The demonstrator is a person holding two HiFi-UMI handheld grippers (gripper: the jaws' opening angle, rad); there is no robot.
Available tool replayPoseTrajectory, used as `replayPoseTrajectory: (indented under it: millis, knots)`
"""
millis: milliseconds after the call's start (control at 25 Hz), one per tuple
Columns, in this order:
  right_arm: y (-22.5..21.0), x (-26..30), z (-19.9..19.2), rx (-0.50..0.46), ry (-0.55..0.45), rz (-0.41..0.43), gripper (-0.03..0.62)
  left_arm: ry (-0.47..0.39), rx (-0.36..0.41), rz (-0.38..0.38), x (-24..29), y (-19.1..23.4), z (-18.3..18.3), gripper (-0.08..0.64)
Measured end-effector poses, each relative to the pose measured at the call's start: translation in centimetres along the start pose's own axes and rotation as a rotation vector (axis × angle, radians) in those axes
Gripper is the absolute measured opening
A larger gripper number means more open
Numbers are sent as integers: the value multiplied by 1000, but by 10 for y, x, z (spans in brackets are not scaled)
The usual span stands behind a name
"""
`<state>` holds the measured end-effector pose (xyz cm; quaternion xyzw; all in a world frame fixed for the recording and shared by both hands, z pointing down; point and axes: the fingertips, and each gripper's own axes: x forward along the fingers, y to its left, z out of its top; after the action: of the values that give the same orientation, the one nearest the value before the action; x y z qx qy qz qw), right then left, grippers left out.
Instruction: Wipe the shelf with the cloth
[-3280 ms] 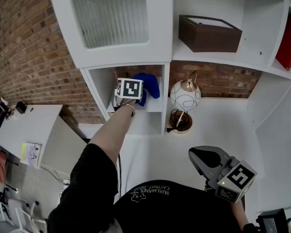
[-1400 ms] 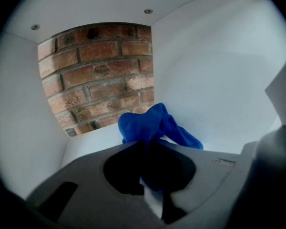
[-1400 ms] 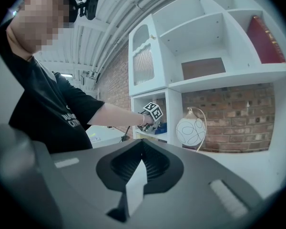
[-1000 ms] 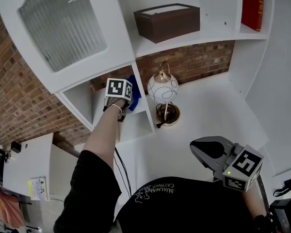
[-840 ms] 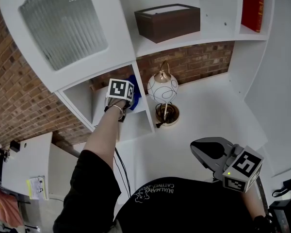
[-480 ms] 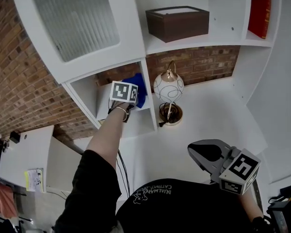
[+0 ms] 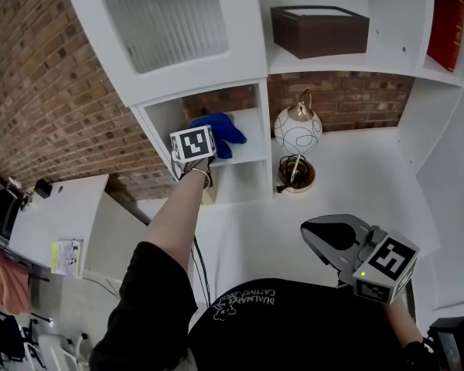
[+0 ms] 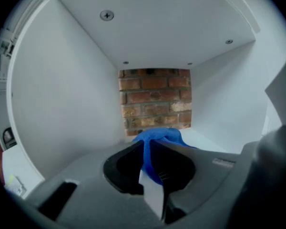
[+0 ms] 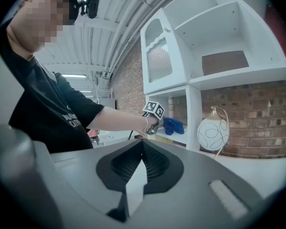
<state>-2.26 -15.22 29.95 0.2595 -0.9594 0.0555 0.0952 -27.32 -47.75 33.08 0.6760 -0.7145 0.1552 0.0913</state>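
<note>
The blue cloth point(image 8: 163, 136) lies bunched on the white shelf point(image 8: 210, 145) of a small cubby with a brick back. My left gripper point(image 8: 147, 149) reaches into the cubby, shut on the cloth's near edge. In the head view its marker cube point(image 7: 192, 144) sits at the cubby mouth and the cloth point(image 7: 220, 129) spreads beyond it on the shelf point(image 7: 246, 154). My right gripper point(image 7: 308, 230) hangs low in front of the person, shut with nothing in it; the right gripper view point(image 9: 142, 145) shows its jaws together, and the cloth point(image 9: 174, 125) far off.
A round white lamp point(image 7: 298, 130) on a brass base point(image 7: 296, 178) stands on the white counter point(image 7: 356, 168) right of the cubby. Above are a brown box point(image 7: 319, 29), a red book point(image 7: 447, 28) and a ribbed glass door point(image 7: 166, 18). A brick wall point(image 7: 46, 91) is left.
The left gripper has stayed in the cubby, shut on the cloth, and drawn it a little left, off the right wall. The head view has swung. The right gripper has barely moved.
</note>
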Motion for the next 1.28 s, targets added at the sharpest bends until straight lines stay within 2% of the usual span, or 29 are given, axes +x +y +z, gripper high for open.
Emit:
replayPoseTrajectory:
  millis: [120, 240, 400, 520, 800, 960, 1280]
  knots:
    - [3, 3, 0, 4, -7, 24, 9, 72, 2, 34, 3, 12, -19, 23]
    - [2, 3, -1, 9, -12, 39, 9, 168, -11, -21, 11, 5, -45, 23]
    - [-6, -2, -3, 18, -26, 34, 8, 203, 76, -37, 14, 0, -50, 23]
    - [-10, -7, -4, 28, -37, 32, 8, 240, 105, -77, 12, -9, -51, 23]
    - [-18, -17, -10, 50, -46, 41, 9, 247, 149, -137, 11, -32, -52, 23]
    - [-22, -23, -17, 78, -42, 60, 9, 250, 135, -173, 9, -50, -52, 23]
    - [-37, -33, -39, 123, -53, 109, 8, 247, 104, -187, 9, -78, -49, 23]
